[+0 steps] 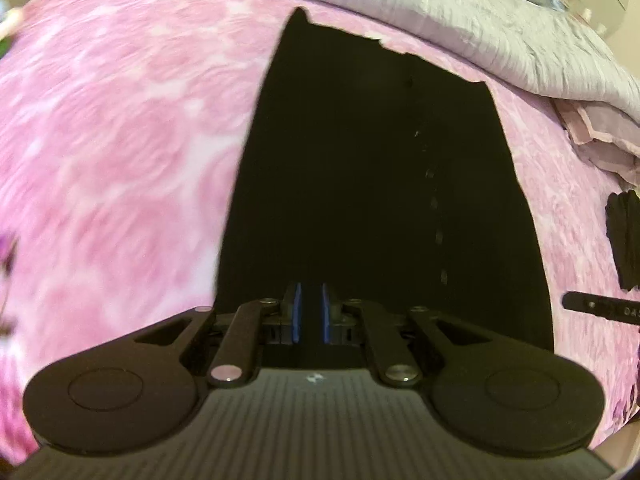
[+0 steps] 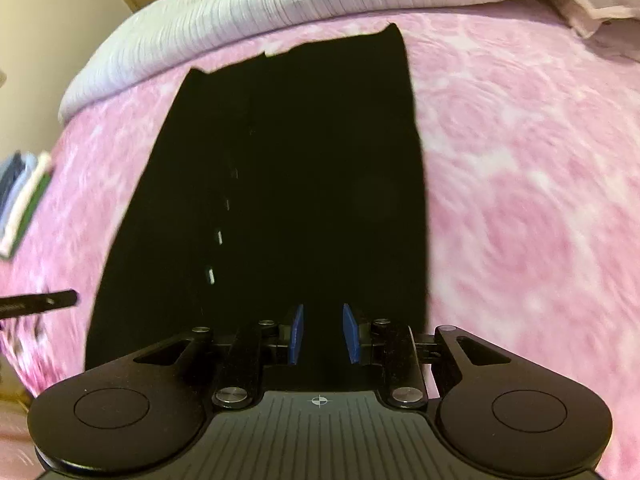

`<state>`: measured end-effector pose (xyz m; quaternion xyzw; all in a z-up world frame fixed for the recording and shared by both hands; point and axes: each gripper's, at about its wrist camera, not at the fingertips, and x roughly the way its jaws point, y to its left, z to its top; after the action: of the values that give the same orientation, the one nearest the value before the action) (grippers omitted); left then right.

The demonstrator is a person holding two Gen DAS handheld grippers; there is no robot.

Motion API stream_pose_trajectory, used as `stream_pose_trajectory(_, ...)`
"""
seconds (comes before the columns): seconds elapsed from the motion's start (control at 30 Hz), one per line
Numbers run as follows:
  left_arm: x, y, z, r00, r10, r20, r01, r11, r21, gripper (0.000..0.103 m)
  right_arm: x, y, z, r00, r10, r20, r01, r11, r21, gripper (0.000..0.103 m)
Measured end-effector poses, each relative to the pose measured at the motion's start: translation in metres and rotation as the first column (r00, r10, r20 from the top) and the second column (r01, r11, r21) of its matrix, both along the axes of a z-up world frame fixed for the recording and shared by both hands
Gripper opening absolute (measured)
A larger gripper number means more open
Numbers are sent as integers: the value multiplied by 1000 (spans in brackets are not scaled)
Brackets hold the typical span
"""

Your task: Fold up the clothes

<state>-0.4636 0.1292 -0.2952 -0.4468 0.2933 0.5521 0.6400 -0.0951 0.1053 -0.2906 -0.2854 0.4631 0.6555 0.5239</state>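
Blue-padded fingers of the left gripper [image 1: 311, 310] sit nearly together at 6 o'clock in the left wrist view, a narrow dark gap between them; whether cloth is pinched there cannot be told. Beyond them a black garment [image 1: 360, 168] lies flat on a pink floral bedspread [image 1: 120, 140], running toward 12 o'clock, a line of small pale marks down its right side. In the right wrist view the right gripper [image 2: 322, 334] holds its blue pads apart over the near edge of the same garment [image 2: 320, 180], with nothing visibly between them. A pale ribbed blanket [image 2: 240, 4] is bunched along the far edge of the bed at 12 o'clock. Folded clothes [image 2: 24, 200] are stacked at 9 o'clock in the right wrist view.
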Motion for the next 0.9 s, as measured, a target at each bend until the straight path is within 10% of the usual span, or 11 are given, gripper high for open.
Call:
stream_pose_trajectory(0.37, -15, 189, -51, 986, -164, -24, 165, 986, 36, 7, -54, 150, -35, 996, -52, -68, 54, 998, 32, 26)
stream_pose_trajectory(0.9, -11, 348, -85, 998, -64, -25, 66, 995, 75, 7, -103, 357, -76, 986, 2, -169, 25, 987, 156, 26)
